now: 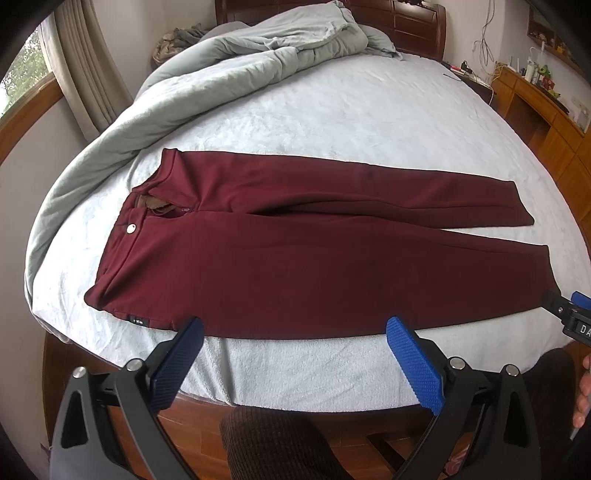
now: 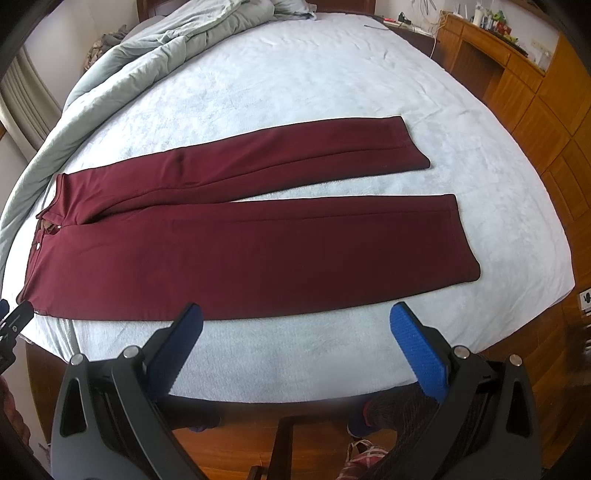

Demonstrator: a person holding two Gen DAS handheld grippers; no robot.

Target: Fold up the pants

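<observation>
Dark red pants (image 1: 295, 266) lie flat and spread out on the pale blue bed sheet (image 1: 332, 110), waistband to the left, both legs running to the right with a narrow gap between them. They also show in the right wrist view (image 2: 258, 243). My left gripper (image 1: 295, 332) is open and empty, held above the bed's near edge by the waist half of the near leg. My right gripper (image 2: 295, 321) is open and empty, held above the near edge by the lower half of the near leg. The right gripper's tip (image 1: 569, 314) shows at the right of the left wrist view.
A bunched grey-green duvet (image 1: 207, 74) lies along the bed's left and far side. A dark wooden headboard (image 1: 406, 22) stands behind. Wooden cabinets (image 2: 535, 92) with clutter stand to the right. Wood floor (image 2: 295, 443) and the person's legs are below the grippers.
</observation>
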